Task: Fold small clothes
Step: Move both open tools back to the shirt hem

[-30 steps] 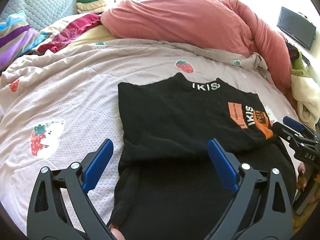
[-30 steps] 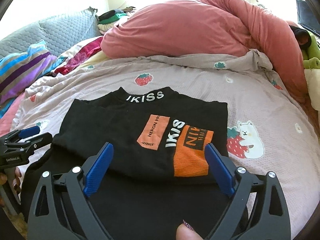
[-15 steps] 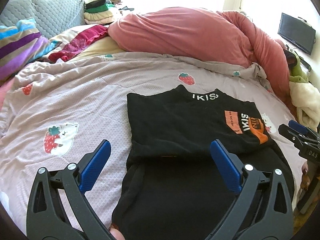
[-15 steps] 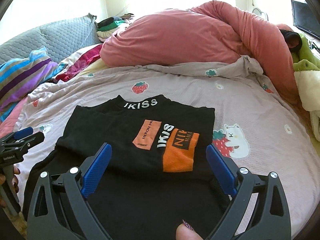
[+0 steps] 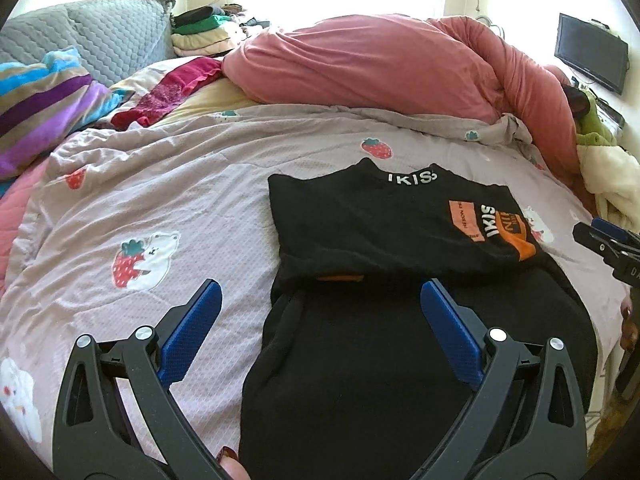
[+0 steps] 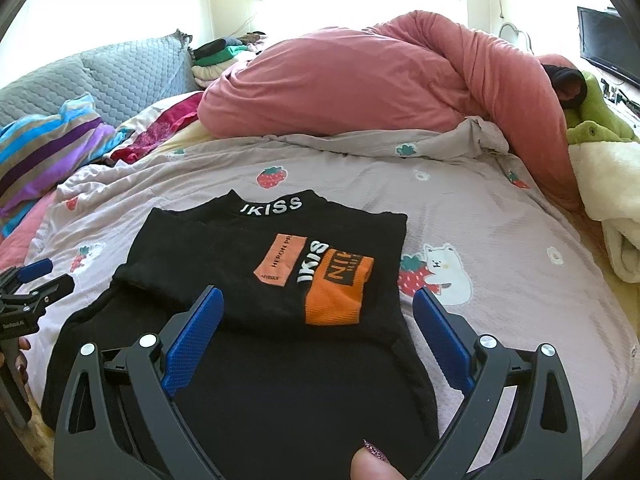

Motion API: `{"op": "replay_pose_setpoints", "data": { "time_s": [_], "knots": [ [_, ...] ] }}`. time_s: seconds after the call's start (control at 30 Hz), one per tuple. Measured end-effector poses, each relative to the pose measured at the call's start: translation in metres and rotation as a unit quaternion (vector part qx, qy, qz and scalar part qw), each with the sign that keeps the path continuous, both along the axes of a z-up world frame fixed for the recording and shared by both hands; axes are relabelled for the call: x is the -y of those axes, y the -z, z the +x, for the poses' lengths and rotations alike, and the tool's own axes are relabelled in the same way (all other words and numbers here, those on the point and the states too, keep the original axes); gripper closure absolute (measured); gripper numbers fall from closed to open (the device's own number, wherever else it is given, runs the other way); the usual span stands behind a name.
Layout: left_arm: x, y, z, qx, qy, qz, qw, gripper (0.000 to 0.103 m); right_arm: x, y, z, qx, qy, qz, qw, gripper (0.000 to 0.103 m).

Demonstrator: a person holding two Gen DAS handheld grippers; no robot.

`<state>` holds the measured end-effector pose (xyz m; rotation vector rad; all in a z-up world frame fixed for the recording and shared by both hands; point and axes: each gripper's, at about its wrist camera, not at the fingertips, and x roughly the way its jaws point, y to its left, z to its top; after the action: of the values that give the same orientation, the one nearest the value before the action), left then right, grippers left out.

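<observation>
Both tongs, left (image 5: pixel 318 314) and right (image 6: pixel 316 320), hover released over the near half of the black top (image 6: pixel 264 280) on the bed (image 6: pixel 500 208), its length running away from them, neither nearer.

Both grippers — left gripper (image 5: pixel 318 330) and right gripper (image 6: pixel 316 334) — have black plastic frames, silver screws, ribbed blue pads (image 6: pixel 192 344) (painted fingernail (image 6: pixel 374 451) below).
</observation>
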<state>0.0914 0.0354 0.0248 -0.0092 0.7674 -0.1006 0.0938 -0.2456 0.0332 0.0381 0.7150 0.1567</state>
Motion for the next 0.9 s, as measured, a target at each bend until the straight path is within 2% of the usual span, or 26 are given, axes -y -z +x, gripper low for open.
{"op": "replay_pose_setpoints", "data": {
  "time_s": [0.6,0.9],
  "knots": [
    [-0.015,0.007,-0.034,-0.020,-0.020,0.018,0.9994,0.010,0.003,0.020,-0.029,-0.028,-0.017,-0.014,0.999,0.008],
    [-0.027,0.013,-0.049,-0.039,-0.035,0.010,0.9986,0.010,-0.002,0.038,-0.044,-0.055,-0.034,-0.017,0.998,0.008]
  ]
}}
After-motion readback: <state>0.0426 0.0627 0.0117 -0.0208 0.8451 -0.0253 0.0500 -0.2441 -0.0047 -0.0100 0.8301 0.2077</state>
